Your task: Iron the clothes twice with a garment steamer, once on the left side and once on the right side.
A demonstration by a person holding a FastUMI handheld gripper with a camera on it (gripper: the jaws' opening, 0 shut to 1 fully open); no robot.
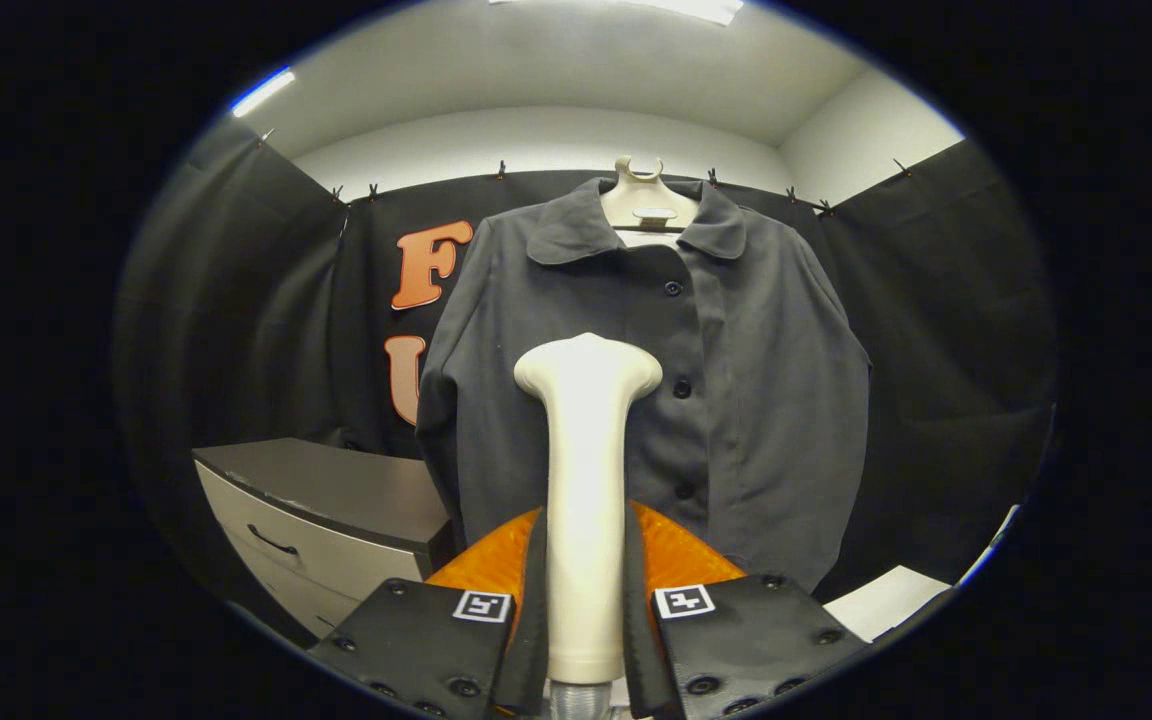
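Lower left of the frame there's a grey drawer cabinet (336, 520) with a dark handle, sitting beside the hanging garment; nothing on it matters for this step, just don't swing into it.

Centre of the frame: the gripper (584, 620) is pinching the cream handle of the garment steamer (586, 450), both fingers pressed against its sides, and the head stands upright and flares out at the top; looks like a solid hold, fingers low on the handle.

Behind it, centre to right, the dark jacket (656, 400) hangs on a pale hanger (639, 195) against the booth wall, buttoned down the front; the steamer head sits in front of the panel left of the button line, and I can't tell whether it's touching the cloth.

My take on doing this pass well: keep the head square to the fabric; run it down one side in one slow stroke, staying off the buttons; then do the panel on the right of the frame.

Lower right there's a white sheet (886, 600) lying flat.
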